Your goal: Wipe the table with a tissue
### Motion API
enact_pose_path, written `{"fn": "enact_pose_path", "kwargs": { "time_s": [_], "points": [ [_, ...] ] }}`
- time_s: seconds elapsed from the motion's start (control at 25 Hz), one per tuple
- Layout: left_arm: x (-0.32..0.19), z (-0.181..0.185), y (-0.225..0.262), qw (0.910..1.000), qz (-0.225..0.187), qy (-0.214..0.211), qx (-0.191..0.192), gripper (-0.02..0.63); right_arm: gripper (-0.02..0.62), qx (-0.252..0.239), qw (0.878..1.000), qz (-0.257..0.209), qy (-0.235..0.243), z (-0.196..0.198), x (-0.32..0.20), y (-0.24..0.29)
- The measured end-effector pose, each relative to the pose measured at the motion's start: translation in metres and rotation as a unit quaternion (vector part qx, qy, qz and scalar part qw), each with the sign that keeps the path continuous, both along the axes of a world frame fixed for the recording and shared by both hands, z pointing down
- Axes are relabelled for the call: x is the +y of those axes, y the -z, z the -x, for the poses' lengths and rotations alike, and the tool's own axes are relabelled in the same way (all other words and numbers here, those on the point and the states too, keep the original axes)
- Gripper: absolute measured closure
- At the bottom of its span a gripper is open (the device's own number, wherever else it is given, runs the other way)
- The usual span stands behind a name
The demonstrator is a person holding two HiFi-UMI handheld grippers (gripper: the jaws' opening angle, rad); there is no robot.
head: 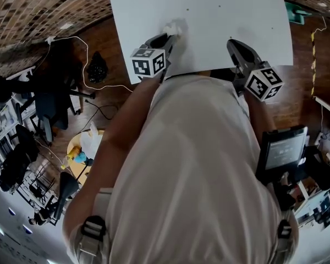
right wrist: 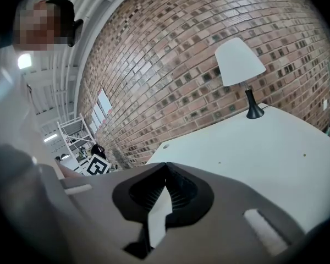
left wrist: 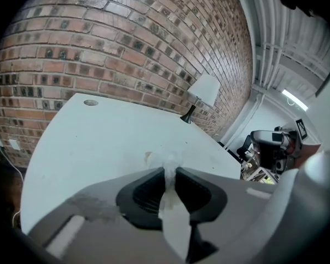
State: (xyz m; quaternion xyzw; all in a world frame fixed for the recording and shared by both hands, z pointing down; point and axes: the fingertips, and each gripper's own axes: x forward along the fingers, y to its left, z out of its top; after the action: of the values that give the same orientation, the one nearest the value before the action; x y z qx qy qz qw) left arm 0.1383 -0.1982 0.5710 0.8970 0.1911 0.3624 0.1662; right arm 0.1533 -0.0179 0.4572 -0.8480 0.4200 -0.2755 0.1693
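A crumpled white tissue (head: 174,28) hangs just above the white table (head: 209,15), and my left gripper (head: 168,38) is shut on it. In the left gripper view the tissue (left wrist: 169,166) is pinched between the two dark pads and a strip of it trails back toward the camera. That gripper points down over the table (left wrist: 99,142) near its front left part. My right gripper (head: 233,43) hovers over the front edge of the table to the right. Its jaws (right wrist: 166,165) meet at the tips with nothing between them.
A lamp (right wrist: 240,65) with a white shade stands at the far end of the table against the brick wall (left wrist: 126,43). The person's torso (head: 192,169) hides the table's near edge. A black monitor (head: 285,148) is at the right, with chairs and cables on the floor at the left.
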Motion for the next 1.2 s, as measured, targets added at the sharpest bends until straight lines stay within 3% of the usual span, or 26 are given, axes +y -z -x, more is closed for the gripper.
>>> {"fn": "enact_pose_path", "kwargs": {
  "time_s": [0.52, 0.88, 1.2],
  "points": [
    [0.012, -0.036, 0.004, 0.9989, -0.046, 0.009, 0.003, 0.540, 0.588, -0.001, 1.000, 0.002, 0.009, -0.016, 0.030, -0.001],
    [0.008, -0.071, 0.000, 0.9922, -0.123, 0.014, -0.018, 0.540, 0.588, 0.011, 0.999, 0.017, 0.037, -0.028, 0.052, 0.003],
    [0.016, -0.107, -0.004, 0.9831, -0.180, 0.009, -0.033, 0.538, 0.588, 0.004, 0.999, 0.026, 0.032, -0.036, 0.089, 0.000]
  ]
}}
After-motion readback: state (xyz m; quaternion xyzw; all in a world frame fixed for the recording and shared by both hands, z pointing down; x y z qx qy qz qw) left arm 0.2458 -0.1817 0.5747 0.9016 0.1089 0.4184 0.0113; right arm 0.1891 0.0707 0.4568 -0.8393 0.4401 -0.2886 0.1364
